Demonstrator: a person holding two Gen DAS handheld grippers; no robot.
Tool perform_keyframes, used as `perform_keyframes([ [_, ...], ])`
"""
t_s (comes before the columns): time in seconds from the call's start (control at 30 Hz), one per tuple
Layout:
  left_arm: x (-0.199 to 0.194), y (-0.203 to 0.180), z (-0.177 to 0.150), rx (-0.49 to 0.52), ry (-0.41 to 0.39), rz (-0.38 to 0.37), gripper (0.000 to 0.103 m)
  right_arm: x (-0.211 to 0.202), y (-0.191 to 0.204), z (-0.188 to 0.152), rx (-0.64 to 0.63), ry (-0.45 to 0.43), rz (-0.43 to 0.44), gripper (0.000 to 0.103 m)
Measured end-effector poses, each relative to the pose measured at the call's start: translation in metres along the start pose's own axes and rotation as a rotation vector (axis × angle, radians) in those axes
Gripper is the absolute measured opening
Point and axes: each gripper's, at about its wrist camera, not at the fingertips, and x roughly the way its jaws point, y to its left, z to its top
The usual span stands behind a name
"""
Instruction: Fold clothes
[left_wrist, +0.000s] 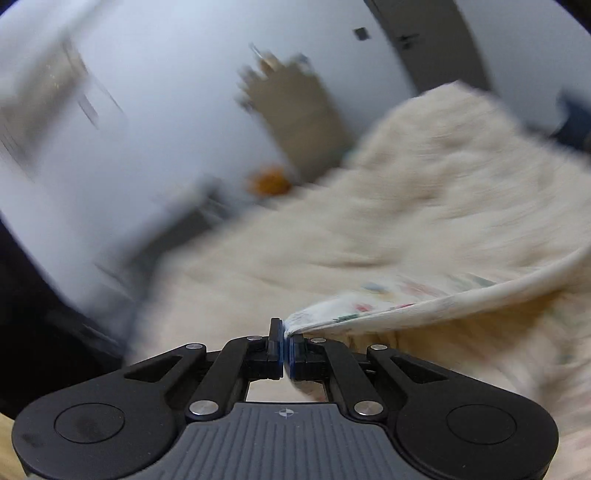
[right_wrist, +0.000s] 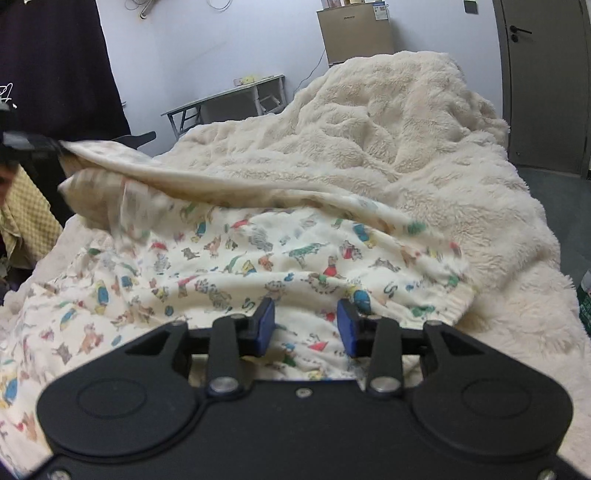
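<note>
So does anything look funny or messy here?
Nothing is broken or spilled. The printed garment is rumpled on the fluffy blanket, one edge lifted by the shut left gripper. The right gripper is open.

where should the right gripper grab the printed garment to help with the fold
Take the ribbed hem corner of the printed garment, coming in from the near side, low over the fluffy blanket. That edge lies flat and free to the right of the open right gripper, while the left gripper already pinches and lifts the opposite edge.
</note>
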Motion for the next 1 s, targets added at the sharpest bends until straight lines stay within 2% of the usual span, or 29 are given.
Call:
perform_keyframes([
  [0.07, -0.005, 0.001, -0.008, 0.074, -0.019, 0.105, 0.0, 0.0, 0.002, 0.007, -0.048, -0.017, 0.006, 0.037],
  [0.2, -0.003, 0.003, -0.031, 0.072, -0.034, 0.137, 0.001, -0.001, 0.006, 0.021, -0.145, -0.051, 0.018, 0.038],
  [0.27, -0.001, 0.005, -0.041, 0.067, -0.034, 0.151, 0.001, -0.002, 0.009, 0.028, -0.194, -0.068, 0.023, 0.044],
  [0.3, -0.002, 0.006, -0.046, 0.061, -0.035, 0.152, 0.001, -0.002, 0.01, 0.032, -0.218, -0.077, 0.026, 0.046],
  [0.37, -0.004, 0.009, -0.053, 0.041, -0.035, 0.145, 0.001, -0.002, 0.012, 0.039, -0.267, -0.094, 0.032, 0.063],
  [0.47, -0.007, 0.01, -0.06, 0.025, -0.032, 0.135, 0.001, -0.003, 0.015, 0.05, -0.339, -0.12, 0.041, 0.069],
  [0.53, -0.008, 0.006, -0.06, 0.02, -0.029, 0.119, 0.001, -0.002, 0.017, 0.058, -0.389, -0.132, 0.049, 0.069],
  [0.63, -0.006, 0.01, -0.063, -0.018, -0.031, 0.089, 0.001, 0.02, 0.016, 0.077, -0.498, -0.057, 0.118, 0.07],
  [0.73, -0.003, 0.016, -0.064, -0.046, -0.032, 0.062, 0.001, 0.038, 0.021, 0.081, -0.59, 0.017, 0.19, 0.068],
  [0.8, 0.0, 0.021, -0.066, -0.065, -0.03, 0.039, 0.001, 0.05, 0.025, 0.077, -0.645, 0.058, 0.209, 0.063],
  [0.83, 0.002, 0.025, -0.067, -0.076, -0.028, 0.025, 0.001, 0.057, 0.026, 0.076, -0.672, 0.078, 0.213, 0.049],
  [0.87, 0.004, 0.027, -0.068, -0.076, -0.022, 0.011, 0.001, 0.062, 0.026, 0.076, -0.67, 0.087, 0.209, 0.019],
  [0.9, 0.007, 0.028, -0.07, -0.075, -0.016, -0.003, 0.001, 0.067, 0.025, 0.077, -0.662, 0.095, 0.209, 0.006],
  [0.93, 0.009, 0.03, -0.071, -0.074, -0.01, -0.017, 0.001, 0.068, 0.019, 0.081, -0.628, 0.099, 0.231, 0.001],
  [0.97, 0.015, 0.032, -0.071, -0.062, 0.0, -0.028, 0.001, 0.069, 0.012, 0.085, -0.591, 0.092, 0.25, 0.001],
  [1.0, 0.021, 0.032, -0.07, -0.056, 0.01, -0.034, 0.001, 0.061, 0.001, 0.093, -0.54, 0.029, 0.259, 0.001],
])
